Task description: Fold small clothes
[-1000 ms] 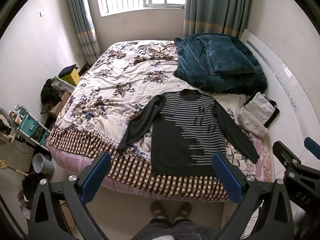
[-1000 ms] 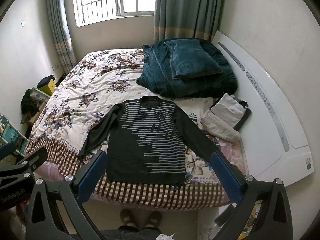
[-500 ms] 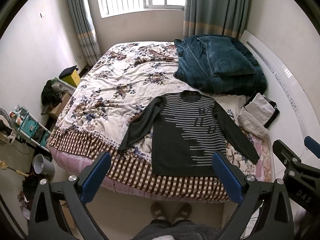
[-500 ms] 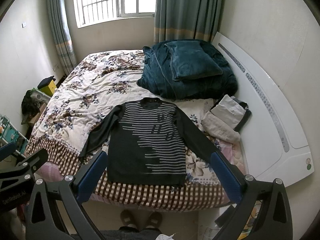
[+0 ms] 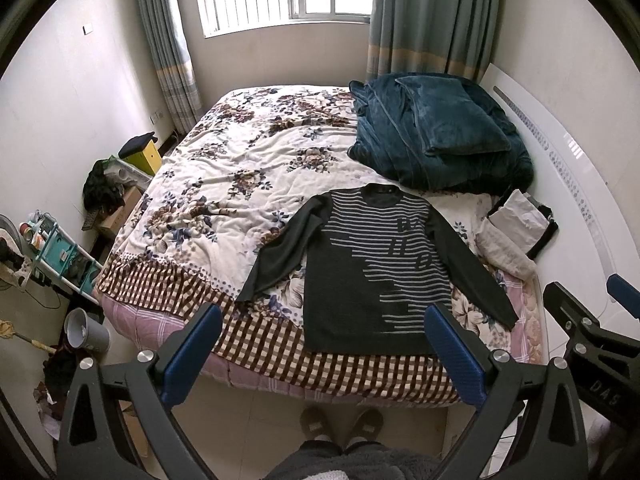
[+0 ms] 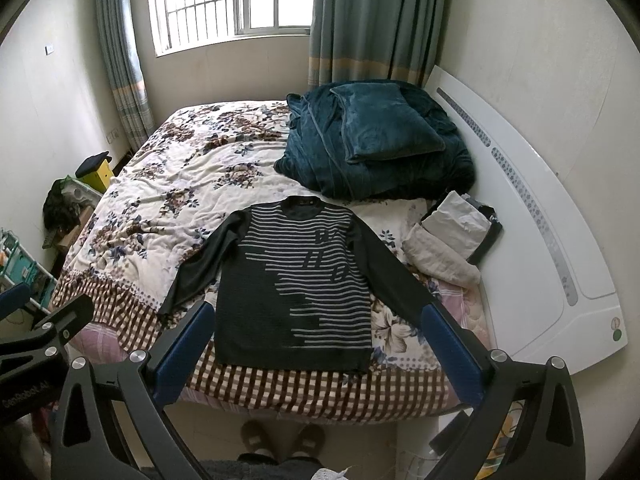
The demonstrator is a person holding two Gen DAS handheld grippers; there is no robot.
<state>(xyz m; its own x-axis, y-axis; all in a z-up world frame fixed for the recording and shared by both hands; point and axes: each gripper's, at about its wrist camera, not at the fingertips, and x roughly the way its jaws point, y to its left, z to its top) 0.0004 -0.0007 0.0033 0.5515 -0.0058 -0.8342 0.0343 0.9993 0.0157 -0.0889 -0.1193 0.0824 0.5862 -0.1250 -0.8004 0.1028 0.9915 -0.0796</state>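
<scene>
— Inspector: State of your left gripper [image 5: 324,350]?
— Me: Jaws spread wide, blue pads [image 5: 192,354] facing each other, nothing between them.
— Inspector: And the right gripper [image 6: 314,350]?
— Me: Same, fully spread and unloaded, held level beside the left. My slippered feet [image 5: 340,426] stand below both.

The left gripper [image 5: 322,354] is made of black frames with long triangle holes, and each of its two fingers [image 5: 191,354] has a flat, bright blue pad and a round, shiny silver screw near it. The right gripper [image 6: 316,354] looks the same, with blue pads on its fingers [image 6: 182,354], silver screws and black arms, and white letters are printed on the black side of each tool. At the near edge are the person's brown fuzzy slippers [image 5: 340,424] with pale socks and fluffy grey trousers [image 5: 340,466].
</scene>
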